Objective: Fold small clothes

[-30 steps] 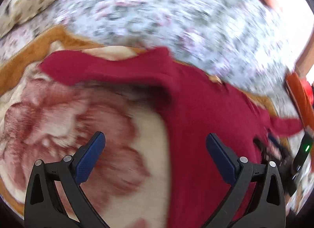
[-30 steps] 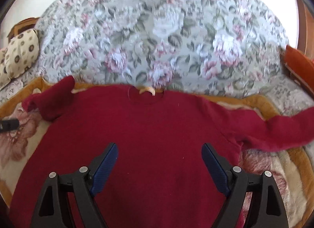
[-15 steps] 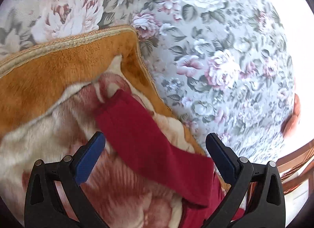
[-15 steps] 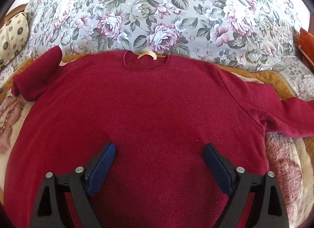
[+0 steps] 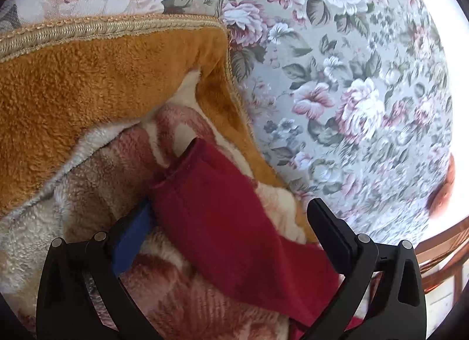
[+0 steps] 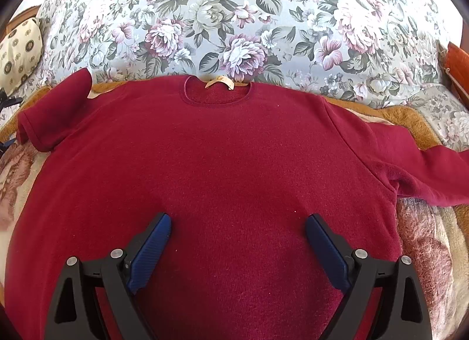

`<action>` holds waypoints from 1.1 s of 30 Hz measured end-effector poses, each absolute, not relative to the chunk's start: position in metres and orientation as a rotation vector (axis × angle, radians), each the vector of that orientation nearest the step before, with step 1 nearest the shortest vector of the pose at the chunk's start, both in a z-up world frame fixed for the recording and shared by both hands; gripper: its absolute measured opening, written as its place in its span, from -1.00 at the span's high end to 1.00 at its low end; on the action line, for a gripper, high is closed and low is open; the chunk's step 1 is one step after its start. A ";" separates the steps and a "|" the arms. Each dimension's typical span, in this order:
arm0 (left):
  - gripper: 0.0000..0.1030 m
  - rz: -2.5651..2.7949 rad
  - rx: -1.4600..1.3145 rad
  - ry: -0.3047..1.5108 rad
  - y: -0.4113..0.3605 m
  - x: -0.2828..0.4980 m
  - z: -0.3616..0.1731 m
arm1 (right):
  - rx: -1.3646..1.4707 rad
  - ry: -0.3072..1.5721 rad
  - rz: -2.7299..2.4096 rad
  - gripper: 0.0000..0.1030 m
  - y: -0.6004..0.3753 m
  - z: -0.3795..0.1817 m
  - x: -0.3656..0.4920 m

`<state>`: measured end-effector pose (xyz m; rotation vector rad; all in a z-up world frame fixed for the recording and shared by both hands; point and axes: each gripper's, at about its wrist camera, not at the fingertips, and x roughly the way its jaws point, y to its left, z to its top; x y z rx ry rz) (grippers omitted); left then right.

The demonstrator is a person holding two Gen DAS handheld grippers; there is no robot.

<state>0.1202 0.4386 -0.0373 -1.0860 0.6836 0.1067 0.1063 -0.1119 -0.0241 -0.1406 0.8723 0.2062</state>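
Here the open left hand-held gripper (image 5: 231, 217) straddles the sleeve (image 5: 234, 217).

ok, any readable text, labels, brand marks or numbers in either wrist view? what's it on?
None readable.
Neck label inside the collar of the red sweater: faint marks, too small and blurred to read.
Left claw and right claw: no print visible.
Floral cover, plush blanket and spotted cushion: patterns only, no writing.
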 end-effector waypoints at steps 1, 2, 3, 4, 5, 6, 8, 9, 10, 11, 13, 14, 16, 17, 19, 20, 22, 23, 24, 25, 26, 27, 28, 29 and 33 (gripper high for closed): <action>-0.98 0.087 -1.109 0.653 0.440 0.118 -0.034 | -0.140 0.872 0.206 -0.79 -0.112 -0.024 0.106; -0.97 0.047 -1.139 0.603 0.441 0.114 -0.030 | -0.140 0.872 0.206 -0.79 -0.112 -0.024 0.106; -0.97 0.018 -1.159 0.572 0.441 0.113 -0.027 | -0.140 0.872 0.206 -0.79 -0.112 -0.024 0.107; -0.97 -0.004 -1.172 0.547 0.440 0.111 -0.024 | -0.141 0.871 0.206 -0.79 -0.112 -0.024 0.106; -0.97 -0.018 -1.173 0.535 0.439 0.111 -0.022 | -0.140 0.871 0.206 -0.79 -0.112 -0.024 0.106; -0.97 -0.015 -1.164 0.551 0.437 0.114 -0.022 | -0.140 0.871 0.206 -0.79 -0.112 -0.024 0.106; -0.94 0.021 -1.138 0.617 0.433 0.121 -0.026 | -0.140 0.870 0.206 -0.79 -0.112 -0.024 0.106; -0.81 0.041 -1.117 0.650 0.431 0.123 -0.028 | -0.139 0.870 0.206 -0.79 -0.112 -0.024 0.107; -0.75 0.073 -1.073 0.688 0.428 0.126 -0.030 | -0.139 0.869 0.205 -0.79 -0.112 -0.024 0.106; -0.66 0.087 -1.044 0.695 0.426 0.126 -0.029 | -0.139 0.869 0.205 -0.79 -0.112 -0.024 0.106; -0.55 0.111 -1.000 0.690 0.423 0.124 -0.028 | -0.138 0.869 0.206 -0.79 -0.112 -0.023 0.107; -0.40 0.123 -0.993 0.690 0.423 0.122 -0.029 | -0.139 0.868 0.205 -0.79 -0.112 -0.023 0.106; 0.00 0.172 -0.959 0.695 0.422 0.120 -0.032 | -0.138 0.868 0.205 -0.79 -0.112 -0.023 0.107; 0.30 0.204 -0.929 0.712 0.421 0.120 -0.034 | -0.139 0.867 0.205 -0.79 -0.112 -0.023 0.107; 0.68 0.254 -0.868 0.743 0.418 0.119 -0.035 | -0.138 0.867 0.204 -0.79 -0.112 -0.023 0.107; 0.78 0.271 -0.833 0.751 0.415 0.119 -0.034 | -0.138 0.866 0.204 -0.79 -0.112 -0.024 0.106; 0.87 0.297 -0.784 0.736 0.412 0.115 -0.030 | -0.136 0.865 0.204 -0.79 -0.111 -0.024 0.107; 0.88 0.320 -0.749 0.715 0.408 0.112 -0.022 | -0.135 0.865 0.205 -0.79 -0.111 -0.024 0.107; 0.89 0.346 -0.717 0.697 0.405 0.108 -0.015 | -0.134 0.864 0.204 -0.79 -0.111 -0.024 0.107; 0.89 0.381 -0.678 0.676 0.403 0.104 -0.004 | -0.132 0.859 0.203 -0.79 -0.111 -0.024 0.107; 0.89 0.420 -0.627 0.640 0.401 0.097 0.010 | -0.130 0.859 0.203 -0.79 -0.111 -0.024 0.107; 0.89 0.434 -0.602 0.621 0.400 0.094 0.020 | -0.127 0.860 0.205 -0.79 -0.112 -0.024 0.107; 0.89 0.426 -0.592 0.611 0.399 0.092 0.028 | -0.126 0.860 0.205 -0.79 -0.111 -0.025 0.107; 0.89 0.411 -0.590 0.603 0.397 0.091 0.035 | -0.126 0.861 0.205 -0.79 -0.111 -0.025 0.108; 0.89 0.329 -0.520 0.517 0.365 0.087 0.080 | -0.107 0.866 0.216 -0.79 -0.114 -0.026 0.108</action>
